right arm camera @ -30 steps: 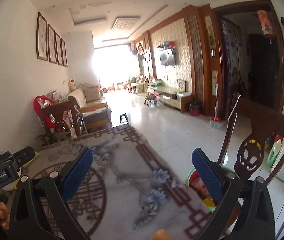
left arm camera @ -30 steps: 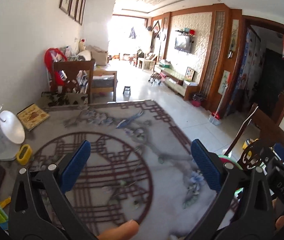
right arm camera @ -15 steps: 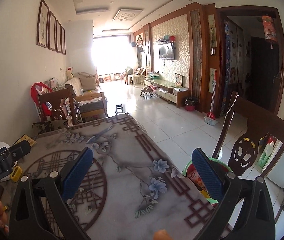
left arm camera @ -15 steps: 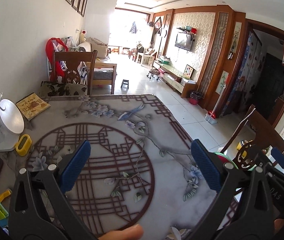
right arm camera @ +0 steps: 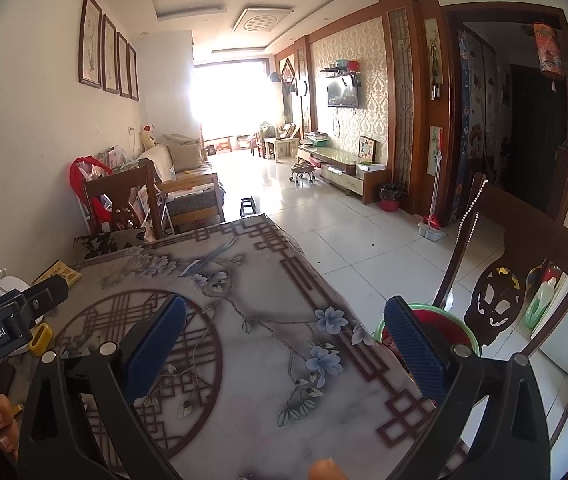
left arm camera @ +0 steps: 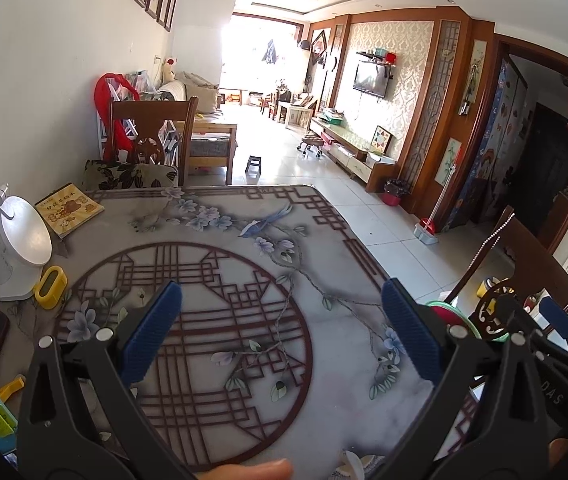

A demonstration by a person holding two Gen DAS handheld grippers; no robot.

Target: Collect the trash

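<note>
Left wrist view: left gripper (left arm camera: pixel 282 328) hangs over the table (left arm camera: pixel 324 240), jaws wide apart, nothing between them. Right gripper (right arm camera: pixel 284 344) likewise spread and empty, held above the table's right edge. Trash on the table: I can make out only a pale crumpled scrap (left arm camera: pixel 358 467) at the very near edge, low in the left view and partly cut off by the frame; I cannot tell what it is. A bin (right arm camera: pixel 428 328), green rim and red inside, sits on the floor just beside the table's right side, next to the chair (right arm camera: pixel 524 280); its contents are mostly hidden behind the right finger. Judgement: the step in hand is locating and approaching a piece to pick. To do it well I would tilt the left gripper down toward the near edge so the scrap comes fully into frame before committing, keep the jaws wide until the pads straddle it, and close only once both pads sit level with the tabletop. The lamp (left arm camera: pixel 20 240), yellow block (left arm camera: pixel 50 286) and book (left arm camera: pixel 69 209) along the left side look like belongings, not trash; I would leave them alone.
</note>
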